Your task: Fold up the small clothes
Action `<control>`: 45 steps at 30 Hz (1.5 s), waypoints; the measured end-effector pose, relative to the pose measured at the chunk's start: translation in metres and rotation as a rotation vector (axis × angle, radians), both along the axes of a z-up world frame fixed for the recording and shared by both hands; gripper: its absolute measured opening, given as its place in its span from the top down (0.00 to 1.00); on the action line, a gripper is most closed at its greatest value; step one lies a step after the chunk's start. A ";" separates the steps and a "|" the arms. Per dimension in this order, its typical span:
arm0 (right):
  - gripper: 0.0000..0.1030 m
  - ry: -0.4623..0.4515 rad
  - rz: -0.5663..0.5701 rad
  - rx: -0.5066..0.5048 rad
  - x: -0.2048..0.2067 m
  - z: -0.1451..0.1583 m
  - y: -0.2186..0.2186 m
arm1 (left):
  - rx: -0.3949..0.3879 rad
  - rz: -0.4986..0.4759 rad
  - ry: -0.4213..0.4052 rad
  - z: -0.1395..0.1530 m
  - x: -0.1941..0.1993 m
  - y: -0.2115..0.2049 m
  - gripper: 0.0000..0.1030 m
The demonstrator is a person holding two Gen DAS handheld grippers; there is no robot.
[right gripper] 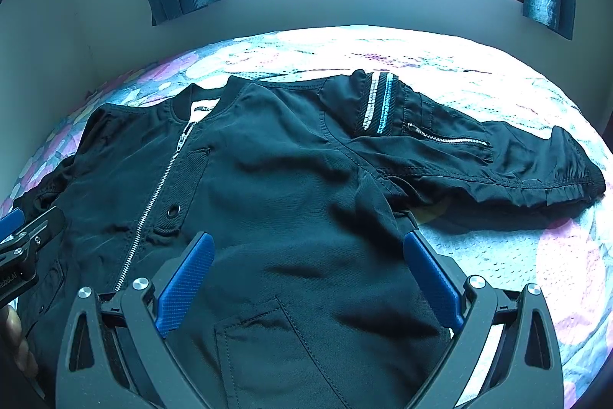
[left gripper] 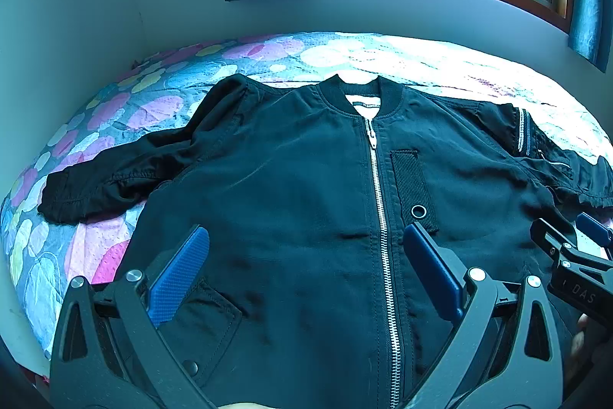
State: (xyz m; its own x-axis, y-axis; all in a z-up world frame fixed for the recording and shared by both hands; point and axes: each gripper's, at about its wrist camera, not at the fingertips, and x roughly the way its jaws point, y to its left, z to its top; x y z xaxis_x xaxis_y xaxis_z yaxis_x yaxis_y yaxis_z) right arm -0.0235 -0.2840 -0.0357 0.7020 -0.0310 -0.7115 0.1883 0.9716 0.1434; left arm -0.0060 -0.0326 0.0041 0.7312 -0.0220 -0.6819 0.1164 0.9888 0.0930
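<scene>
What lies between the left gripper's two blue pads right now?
In the left wrist view, the open left gripper frames the black jacket front and its silver zipper.

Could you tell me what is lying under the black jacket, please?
The black jacket lies spread on a floral bedspread, which shows all around it. Whatever is directly beneath the jacket's body is covered.

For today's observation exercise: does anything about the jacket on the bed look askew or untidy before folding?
Mostly tidy: the jacket lies flat, zipped, on the bedspread. The left sleeve is bunched and bent, unlike the straighter right sleeve. Nothing looks damaged.
</scene>
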 end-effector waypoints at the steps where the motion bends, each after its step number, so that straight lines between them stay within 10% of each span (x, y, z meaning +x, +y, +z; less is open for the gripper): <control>1: 0.05 0.000 0.001 -0.001 0.000 0.000 0.001 | 0.000 0.000 0.002 0.000 0.000 0.000 0.02; 45: 0.05 0.025 0.017 -0.002 0.001 -0.008 0.004 | -0.061 0.019 0.030 -0.004 0.001 0.008 0.02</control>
